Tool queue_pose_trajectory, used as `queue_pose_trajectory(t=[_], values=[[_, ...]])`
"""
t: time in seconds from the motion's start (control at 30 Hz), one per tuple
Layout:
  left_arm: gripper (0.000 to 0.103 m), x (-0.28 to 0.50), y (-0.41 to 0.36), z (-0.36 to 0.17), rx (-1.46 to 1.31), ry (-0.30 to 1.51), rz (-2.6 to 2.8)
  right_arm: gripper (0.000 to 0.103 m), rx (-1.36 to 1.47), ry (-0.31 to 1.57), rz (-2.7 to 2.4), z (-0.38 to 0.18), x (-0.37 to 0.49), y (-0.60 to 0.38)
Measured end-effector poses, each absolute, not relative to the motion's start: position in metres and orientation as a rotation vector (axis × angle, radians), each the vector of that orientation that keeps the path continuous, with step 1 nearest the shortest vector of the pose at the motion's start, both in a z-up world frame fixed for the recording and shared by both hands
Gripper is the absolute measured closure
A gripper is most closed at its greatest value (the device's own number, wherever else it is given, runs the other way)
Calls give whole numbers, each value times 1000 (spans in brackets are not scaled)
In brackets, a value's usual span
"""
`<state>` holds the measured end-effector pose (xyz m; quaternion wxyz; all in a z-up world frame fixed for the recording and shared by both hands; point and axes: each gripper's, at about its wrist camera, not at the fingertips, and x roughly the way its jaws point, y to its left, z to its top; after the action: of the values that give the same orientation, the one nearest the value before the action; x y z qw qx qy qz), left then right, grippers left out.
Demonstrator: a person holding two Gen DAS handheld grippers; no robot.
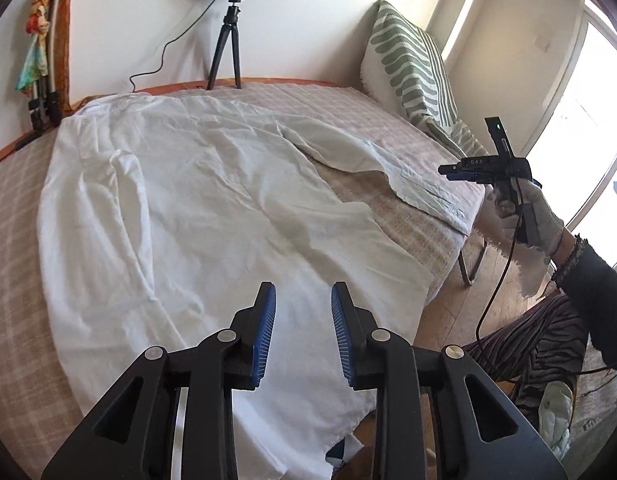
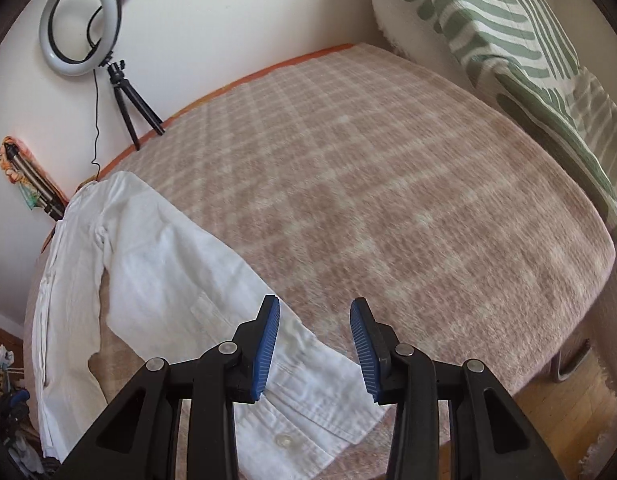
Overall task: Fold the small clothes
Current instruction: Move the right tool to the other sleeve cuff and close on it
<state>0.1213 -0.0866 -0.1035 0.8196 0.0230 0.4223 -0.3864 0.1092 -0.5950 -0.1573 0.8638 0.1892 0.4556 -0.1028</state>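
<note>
A white long-sleeved shirt lies spread on the pink checked bed cover. Its body fills the middle of the left wrist view and one sleeve runs out to the right edge of the bed. My left gripper is open and empty, just above the shirt's near hem. In the right wrist view the sleeve and its buttoned cuff lie under my right gripper, which is open and empty. The right gripper also shows in the left wrist view, held by a gloved hand past the cuff.
A ring light on a small tripod stands at the back of the bed by the wall. A green-and-white striped cushion leans at the back right. A folded tripod with a colourful cloth leans at the back left. Wooden floor lies to the right.
</note>
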Motion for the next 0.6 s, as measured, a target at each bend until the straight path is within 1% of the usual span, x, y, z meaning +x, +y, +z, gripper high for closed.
queue_pose_trajectory(t=[0.23, 0.37, 0.47, 0.5, 0.57, 0.6], values=[[76, 127, -99, -111, 30, 929, -821, 63, 461, 999, -217, -177, 91, -609], [76, 128, -103, -113, 31, 935, -824, 63, 420, 1009, -211, -178, 86, -600], [76, 127, -105, -114, 33, 941, -825, 70, 381, 1015, -211, -179, 86, -592], [76, 127, -106, -115, 36, 941, -823, 84, 367, 1014, -209, -179, 87, -589], [76, 126, -106, -115, 38, 941, -821, 99, 368, 1016, -191, -180, 89, -584], [76, 126, -105, -115, 37, 942, -818, 101, 366, 1014, -191, -179, 89, -581]])
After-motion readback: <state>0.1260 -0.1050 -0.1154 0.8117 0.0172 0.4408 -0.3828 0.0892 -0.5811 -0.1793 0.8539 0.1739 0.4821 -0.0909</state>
